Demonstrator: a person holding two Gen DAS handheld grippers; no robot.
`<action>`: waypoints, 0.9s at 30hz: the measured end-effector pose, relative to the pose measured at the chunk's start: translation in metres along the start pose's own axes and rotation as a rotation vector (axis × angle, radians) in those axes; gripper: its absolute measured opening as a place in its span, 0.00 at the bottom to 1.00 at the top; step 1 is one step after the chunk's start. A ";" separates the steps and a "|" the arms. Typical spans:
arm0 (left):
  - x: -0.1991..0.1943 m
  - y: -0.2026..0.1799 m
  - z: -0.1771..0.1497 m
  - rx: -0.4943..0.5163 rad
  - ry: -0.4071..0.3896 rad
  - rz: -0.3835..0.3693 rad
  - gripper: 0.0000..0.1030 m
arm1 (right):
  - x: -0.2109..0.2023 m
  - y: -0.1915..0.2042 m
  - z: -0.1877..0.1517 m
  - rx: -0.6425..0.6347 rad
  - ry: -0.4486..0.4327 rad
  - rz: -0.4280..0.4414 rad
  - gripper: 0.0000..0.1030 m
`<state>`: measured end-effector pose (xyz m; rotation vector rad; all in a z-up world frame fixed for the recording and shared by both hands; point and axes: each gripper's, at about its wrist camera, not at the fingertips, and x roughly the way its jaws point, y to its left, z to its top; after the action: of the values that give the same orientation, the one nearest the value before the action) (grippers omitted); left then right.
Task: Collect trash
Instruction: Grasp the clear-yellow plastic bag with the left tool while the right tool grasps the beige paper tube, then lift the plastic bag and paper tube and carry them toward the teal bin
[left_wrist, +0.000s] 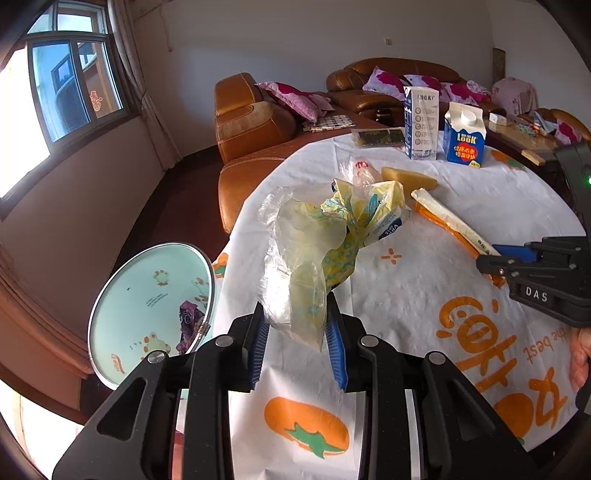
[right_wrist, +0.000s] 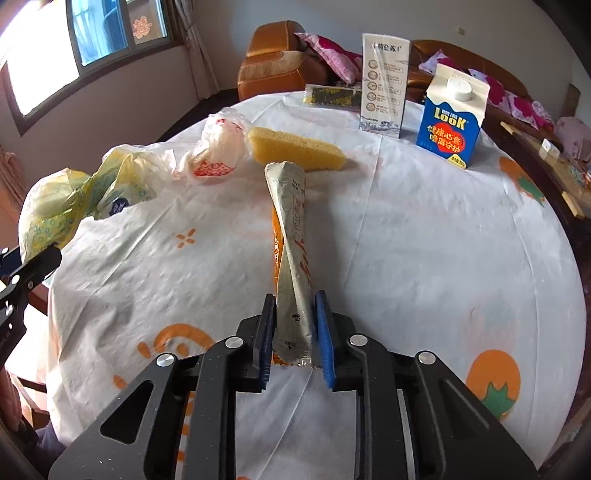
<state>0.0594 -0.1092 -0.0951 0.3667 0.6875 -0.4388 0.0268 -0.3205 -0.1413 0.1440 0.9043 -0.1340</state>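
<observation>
Trash is sitting in both of our grips: we are pinching a crumpled bundle of clear and yellow plastic bags (left_wrist: 314, 258) between the blue fingers (left_wrist: 259, 343) of the left gripper (left_wrist: 297, 334), the pads clamped on its lower end while the rest is standing up above the worktop (left_wrist: 424, 295). With the right gripper (right_wrist: 294, 328) we are closing its fingers (right_wrist: 324, 332) on the near end of a long pale wrapper (right_wrist: 291, 236), which is stretching away from us across the white cloth, its far end just beside a yellow sponge (right_wrist: 295, 149). An orange strip is showing under the wrapper's edge. Left of the sponge a second crumpled bag with red print (right_wrist: 218, 151) is lying on the cloth. Farther back, we are seeing a blue milk carton (right_wrist: 452, 116) and a tall white carton (right_wrist: 384, 85) standing upright, near each other, with a flat dark packet (right_wrist: 332, 96) lying behind them. Beside the worktop, on the left gripper's side, a round bin (left_wrist: 155, 314) with a pale green cartoon-printed liner is standing open. Beyond the worktop, a brown leather sofa (left_wrist: 251, 122) with pink cushions is filling the room's far side.
</observation>
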 end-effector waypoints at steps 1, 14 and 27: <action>-0.002 0.001 -0.001 -0.002 -0.003 0.003 0.28 | -0.002 0.002 -0.002 -0.003 -0.003 0.005 0.19; -0.015 0.002 -0.002 -0.007 -0.018 0.043 0.28 | -0.039 0.002 -0.016 0.014 -0.092 0.017 0.18; -0.022 0.003 -0.004 0.002 -0.035 0.097 0.28 | -0.054 0.008 -0.020 -0.005 -0.140 0.016 0.18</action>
<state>0.0441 -0.0989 -0.0821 0.3921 0.6328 -0.3534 -0.0205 -0.3059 -0.1104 0.1351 0.7634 -0.1255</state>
